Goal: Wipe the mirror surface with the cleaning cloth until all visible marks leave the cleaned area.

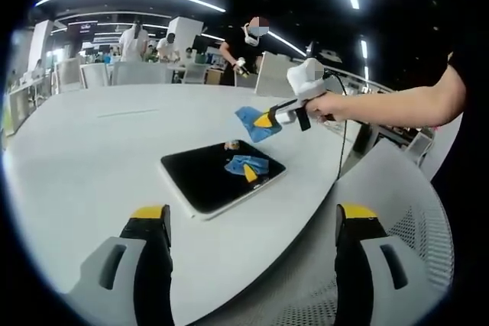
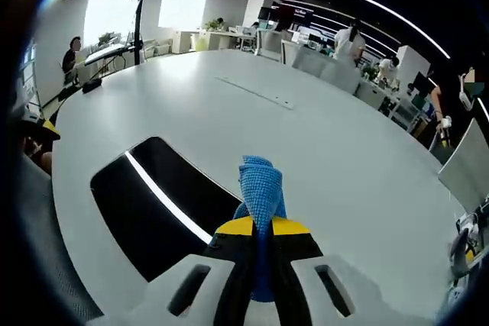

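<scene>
Right gripper view: right gripper (image 2: pixel 262 236) pinches the blue cloth (image 2: pixel 261 182) above the mirror (image 2: pixel 153 211); lower it flat, stroke evenly. Left gripper (image 1: pixel 252 223) stands spread.

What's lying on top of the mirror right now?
Nothing rests on the mirror. The blue and yellow shapes in the glass are reflections of the cleaning cloth, pinched above it in the right hand-held gripper. What lies beneath the mirror is covered; it sits on the white table.
</scene>
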